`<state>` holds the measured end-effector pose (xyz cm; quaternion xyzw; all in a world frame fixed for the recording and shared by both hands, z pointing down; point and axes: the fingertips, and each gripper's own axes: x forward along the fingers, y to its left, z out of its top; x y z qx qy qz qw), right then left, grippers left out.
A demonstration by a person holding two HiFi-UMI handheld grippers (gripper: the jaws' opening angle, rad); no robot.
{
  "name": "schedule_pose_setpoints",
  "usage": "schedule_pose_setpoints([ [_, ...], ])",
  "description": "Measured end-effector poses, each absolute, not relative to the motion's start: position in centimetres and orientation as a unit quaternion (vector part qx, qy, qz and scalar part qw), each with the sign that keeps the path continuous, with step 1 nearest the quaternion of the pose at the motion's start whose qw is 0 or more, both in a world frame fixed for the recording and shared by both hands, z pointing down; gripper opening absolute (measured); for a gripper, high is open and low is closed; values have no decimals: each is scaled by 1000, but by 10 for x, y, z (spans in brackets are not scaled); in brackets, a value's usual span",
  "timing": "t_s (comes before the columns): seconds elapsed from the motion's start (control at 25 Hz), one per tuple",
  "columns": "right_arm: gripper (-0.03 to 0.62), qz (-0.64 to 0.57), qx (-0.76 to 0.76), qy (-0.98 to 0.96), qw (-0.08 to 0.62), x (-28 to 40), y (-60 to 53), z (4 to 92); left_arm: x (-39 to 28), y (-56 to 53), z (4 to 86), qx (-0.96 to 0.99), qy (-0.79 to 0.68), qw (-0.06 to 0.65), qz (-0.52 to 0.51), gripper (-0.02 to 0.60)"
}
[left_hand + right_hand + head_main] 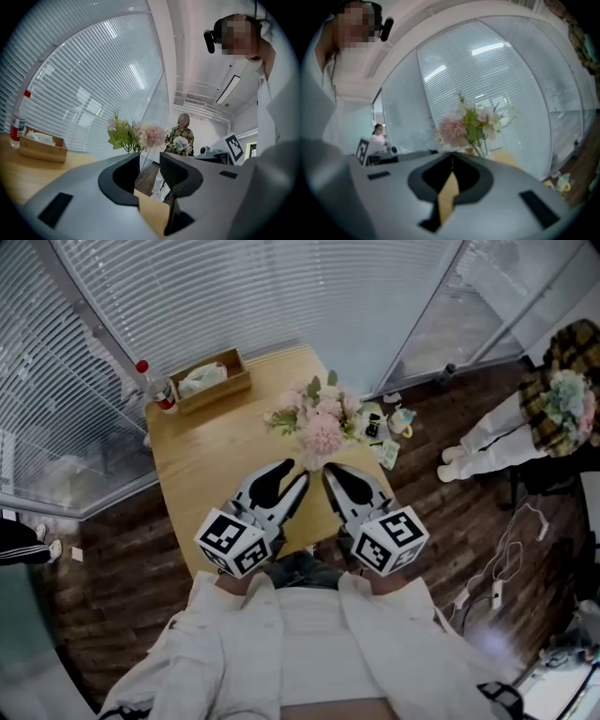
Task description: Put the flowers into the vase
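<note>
flowers [321,423]: one bunch seen on tabletop [211,460] | bottle [156,385]: one | left tool [295,472]: held apart, empty | right tool [330,472]: closed, empty

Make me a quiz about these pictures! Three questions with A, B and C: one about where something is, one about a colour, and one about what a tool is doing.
1. Where on the table is the wooden box?
A. far left corner
B. middle
C. near right corner

2. What colour is the cap of the bottle?
A. blue
B. red
C. green

3. How do the jaws of the right tool stand?
A. wide apart
B. pressed together
C. out of sight

Answers:
1 A: the head view shows the box at the far left corner, beside the bottle.
2 B: the cap is red in the head view.
3 B: the right gripper view shows the jaws meeting with nothing between them.
</note>
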<state>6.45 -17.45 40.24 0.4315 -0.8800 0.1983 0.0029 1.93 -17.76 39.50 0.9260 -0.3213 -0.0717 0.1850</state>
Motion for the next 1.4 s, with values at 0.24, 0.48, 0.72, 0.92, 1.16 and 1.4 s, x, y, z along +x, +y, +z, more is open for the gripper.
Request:
schedule_pose_setpoints([
  [0.24,14,184,411,-893,11,50,-160,396,15,-165,392,933,-312,165,-68,133],
  [0.48,14,190,415,-890,12,49,-156,402,13,-155,401,929,-315,185,-54,24],
  [0.72,14,198,415,-888,10,44,-153,404,13,-160,418,919,-331,214,-22,9],
  [0.92,14,200,413,-888,15,44,-153,405,19,-156,421,918,-310,245,-30,9],
  [1.16,14,207,403,-891,28,42,-150,412,24,-155,420,921,-302,242,-29,9],
  [1.4,13,208,401,-892,35,40,-150,415,20,-155,417,925,-302,229,-31,9],
])
